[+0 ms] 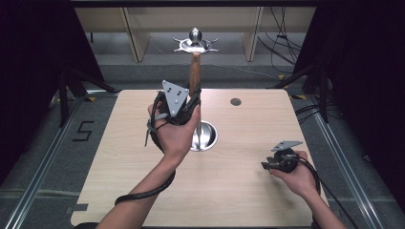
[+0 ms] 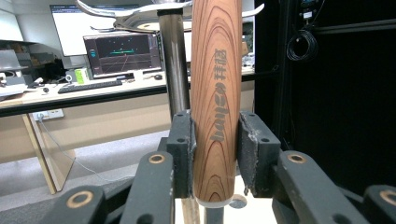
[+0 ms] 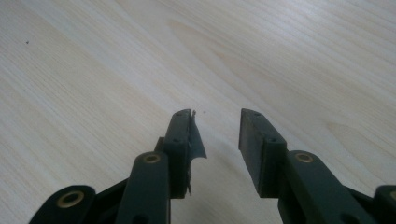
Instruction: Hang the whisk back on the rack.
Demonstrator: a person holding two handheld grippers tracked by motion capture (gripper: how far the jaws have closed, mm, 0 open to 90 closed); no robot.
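Observation:
A wooden handle (image 1: 194, 71) with grey printed characters stands upright beside the metal pole (image 2: 173, 60) of a rack. The rack's top (image 1: 196, 44) has a round knob and curved hooks, and its round steel base (image 1: 208, 136) rests on the table. My left gripper (image 1: 188, 102) is raised above the table and shut on the wooden handle (image 2: 217, 93), one pad on each side of its lower part. The handle's upper end reaches the hooks; whether it hangs from one is hidden. My right gripper (image 1: 267, 165) rests low over the table at the right, open (image 3: 215, 121) with nothing between its pads.
The light wooden table (image 1: 143, 191) has a small dark round insert (image 1: 235, 101) near its far edge. Black cables trail from both grippers. Beyond the table are a desk with monitors (image 2: 121, 53) and black curtains at both sides.

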